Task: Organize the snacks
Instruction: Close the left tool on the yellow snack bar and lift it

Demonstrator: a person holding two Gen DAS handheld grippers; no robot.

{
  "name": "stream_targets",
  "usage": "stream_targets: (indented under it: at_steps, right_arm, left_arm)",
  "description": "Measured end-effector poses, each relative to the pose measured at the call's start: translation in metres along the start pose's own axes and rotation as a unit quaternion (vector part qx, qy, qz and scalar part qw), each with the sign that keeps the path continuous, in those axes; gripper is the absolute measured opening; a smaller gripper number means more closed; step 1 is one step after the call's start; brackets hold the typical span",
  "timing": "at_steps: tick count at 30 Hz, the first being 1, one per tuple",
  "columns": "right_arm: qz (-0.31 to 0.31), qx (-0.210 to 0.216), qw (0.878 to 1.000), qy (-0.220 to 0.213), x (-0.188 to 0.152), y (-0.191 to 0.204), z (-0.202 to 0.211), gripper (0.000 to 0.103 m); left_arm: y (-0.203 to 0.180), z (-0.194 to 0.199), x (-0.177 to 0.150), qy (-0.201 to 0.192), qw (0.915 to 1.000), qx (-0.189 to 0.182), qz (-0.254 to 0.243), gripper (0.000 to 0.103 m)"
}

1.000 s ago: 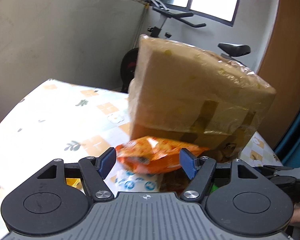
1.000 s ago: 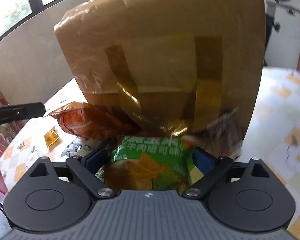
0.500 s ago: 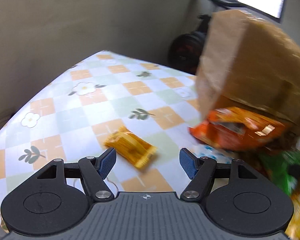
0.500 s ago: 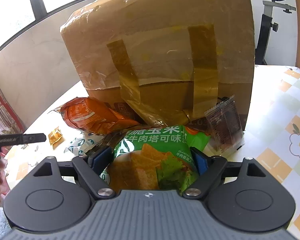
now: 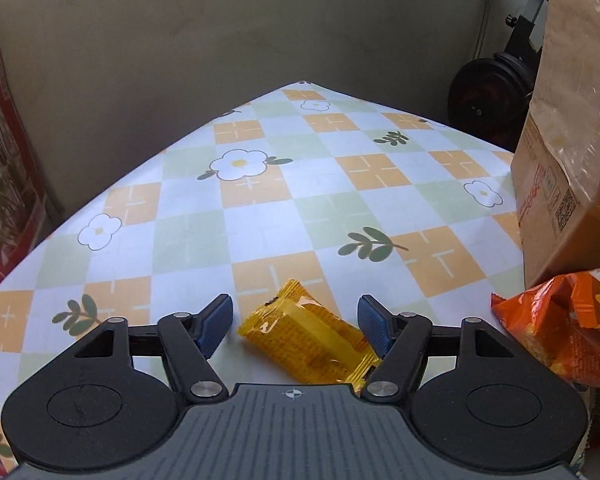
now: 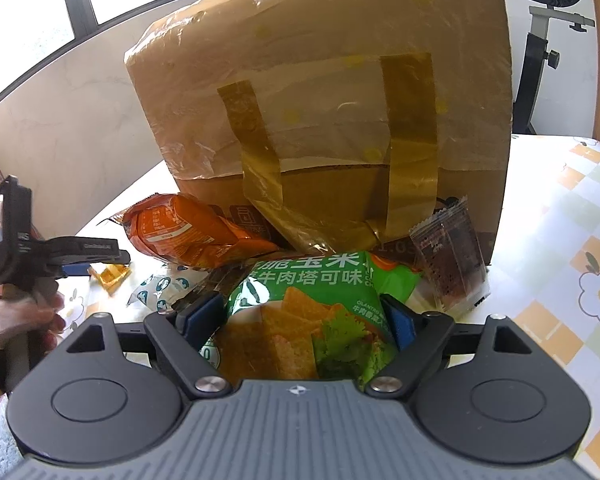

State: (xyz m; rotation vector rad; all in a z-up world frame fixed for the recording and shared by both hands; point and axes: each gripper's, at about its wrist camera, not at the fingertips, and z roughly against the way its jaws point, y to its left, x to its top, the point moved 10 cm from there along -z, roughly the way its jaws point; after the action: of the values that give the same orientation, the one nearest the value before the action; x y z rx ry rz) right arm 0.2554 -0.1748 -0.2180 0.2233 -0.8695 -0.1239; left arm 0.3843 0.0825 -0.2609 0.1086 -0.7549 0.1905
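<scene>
**Inspector:** Left gripper (image 5: pixel 296 322)?

**Assistant:** Jaws closing around the small yellow snack packet (image 5: pixel 310 342) on the checked tablecloth (image 5: pixel 260 208); left pad not touching.

**Inspector:** Right gripper (image 6: pixel 300 320)?

**Assistant:** Wide apart, pads against the green chip bag (image 6: pixel 312 312), printed "牛肉塔可味". It lies before the taped cardboard box (image 6: pixel 332 100), beside an orange bag (image 6: pixel 188 232).

Not much readable here. Green chip bag (image 6: pixel 316 312) at 6 o'clock of the right wrist view: big white Chinese print "脆玉米" over "牛肉塔可味", plus tiny Latin lettering at its right edge starting "CILANTRO", rest too small. Cardboard box (image 6: pixel 340 92) above it: partial digits "1.0" near the bottom edge, half hidden. Same box in the left wrist view at 3 o'clock: a QR code and red print, illegible. Orange snack bag (image 5: pixel 572 328) at 4 o'clock: small text, unreadable.
</scene>
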Motion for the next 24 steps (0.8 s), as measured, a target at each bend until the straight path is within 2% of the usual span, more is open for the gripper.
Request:
stream_targets:
  at_steps: [2, 6, 13, 24]
  right_arm:
    - [-0.001, 0.001, 1.0, -0.001, 0.0, 0.0, 0.0, 0.085]
    - [0.003, -0.002, 1.0, -0.005, 0.001, 0.001, 0.001, 0.084]
    - [0.008, 0.0, 1.0, -0.014, 0.003, 0.003, 0.006, 0.083]
    - [0.019, -0.007, 0.999, -0.035, 0.016, 0.006, 0.023, 0.083]
  left_arm:
    - [-0.003, 0.007, -0.003, -0.001, 0.9999, -0.01, -0.008, 0.053]
    - [-0.011, 0.029, -0.02, -0.006, 0.9979, -0.06, -0.024, 0.05]
    - [-0.006, 0.073, -0.036, -0.034, 0.9935, -0.108, -0.015, 0.05]
    - [-0.024, 0.105, -0.026, -0.072, 0.9853, -0.151, -0.034, 0.05]
